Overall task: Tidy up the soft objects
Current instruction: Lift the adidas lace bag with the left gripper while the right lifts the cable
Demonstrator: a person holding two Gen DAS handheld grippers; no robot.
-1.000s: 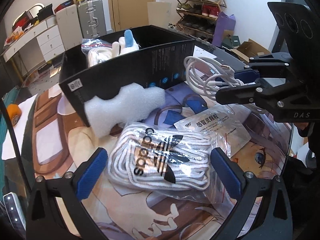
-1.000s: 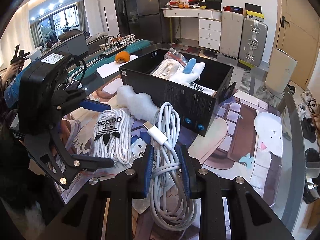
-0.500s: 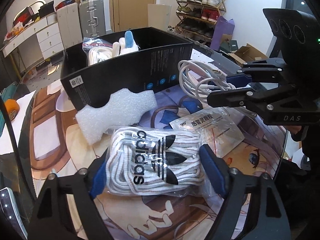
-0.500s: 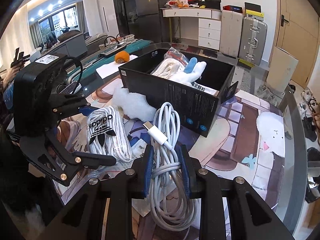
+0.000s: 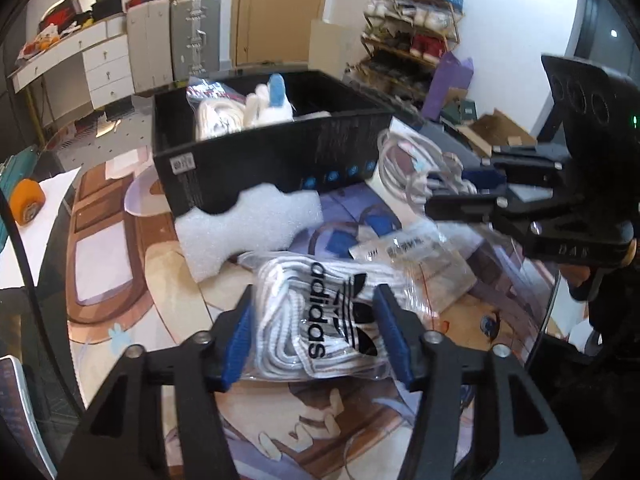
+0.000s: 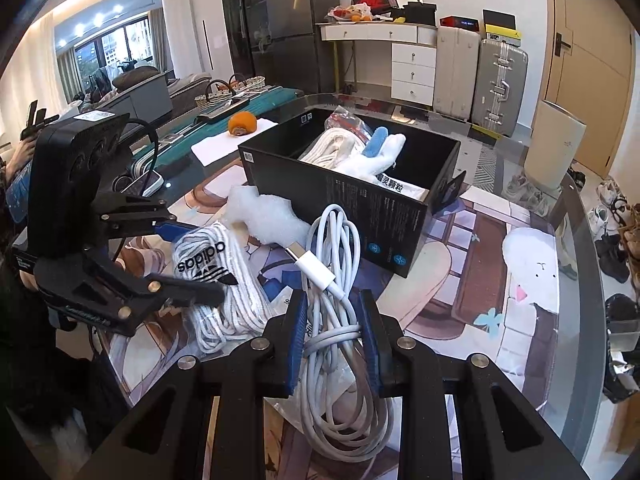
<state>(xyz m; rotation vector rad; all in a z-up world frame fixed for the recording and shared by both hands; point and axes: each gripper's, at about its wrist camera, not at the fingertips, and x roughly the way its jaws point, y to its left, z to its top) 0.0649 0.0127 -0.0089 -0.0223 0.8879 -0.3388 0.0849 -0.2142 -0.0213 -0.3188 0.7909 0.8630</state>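
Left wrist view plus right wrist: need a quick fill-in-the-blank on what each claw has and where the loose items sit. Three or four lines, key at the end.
1. The right claw is shut on a coiled white ____.
2. The left claw has just been closing around a clear bag of white ____ with a black logo.
3. The white foam piece lies against the outside of the black ____.
4. The plush toy in it has one ____ ear.

Missing words: cable; laces; box; blue

Both grippers angled downward, each clamped on something.

Left gripper (image 5: 316,334) tilted down, jaws just closing, blue pads (image 5: 239,338) pressed against both sides of a bagged bundle of laces (image 5: 320,320). Right gripper (image 6: 334,334) pitched down likewise, jaws drawn fully in, pinched around a coiled white cable (image 6: 336,280) and held motionless.
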